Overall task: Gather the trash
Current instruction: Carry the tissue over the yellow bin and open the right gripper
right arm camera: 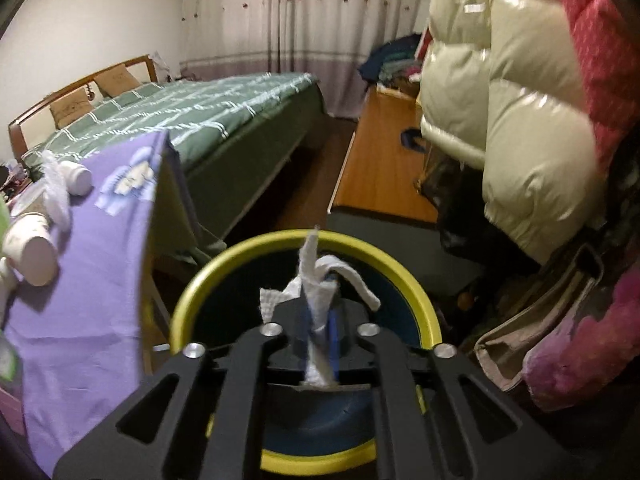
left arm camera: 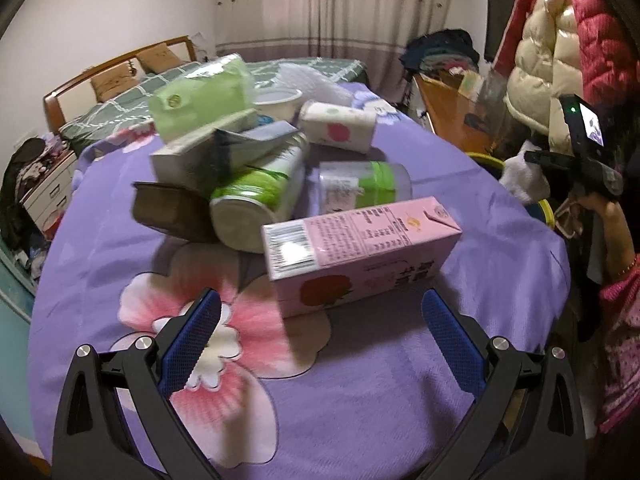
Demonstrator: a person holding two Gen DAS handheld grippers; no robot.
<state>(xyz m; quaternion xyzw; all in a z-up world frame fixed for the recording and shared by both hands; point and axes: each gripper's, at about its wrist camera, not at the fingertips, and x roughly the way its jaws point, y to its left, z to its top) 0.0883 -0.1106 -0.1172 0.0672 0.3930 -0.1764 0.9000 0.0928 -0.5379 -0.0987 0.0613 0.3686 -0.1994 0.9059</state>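
A pile of trash lies on the purple flowered tablecloth (left arm camera: 360, 380): a pink carton (left arm camera: 360, 252) nearest me, a green-and-white can (left arm camera: 256, 200), a clear jar with green band (left arm camera: 364, 186), a green tissue pack (left arm camera: 200, 96), a white bottle (left arm camera: 338, 124) and a brown box (left arm camera: 168, 210). My left gripper (left arm camera: 320, 316) is open, just short of the pink carton. My right gripper (right arm camera: 320, 300) is shut on a white tissue (right arm camera: 316, 280), held over the yellow-rimmed trash bin (right arm camera: 200, 280). It also shows at the far right of the left wrist view (left arm camera: 520, 172).
A green-quilted bed (right arm camera: 200, 120) stands behind the table. A wooden cabinet (right arm camera: 380, 160) and hanging puffer coats (right arm camera: 520, 120) are to the right of the bin. A paper cup (right arm camera: 32, 252) and white bottle (right arm camera: 76, 178) lie on the table edge.
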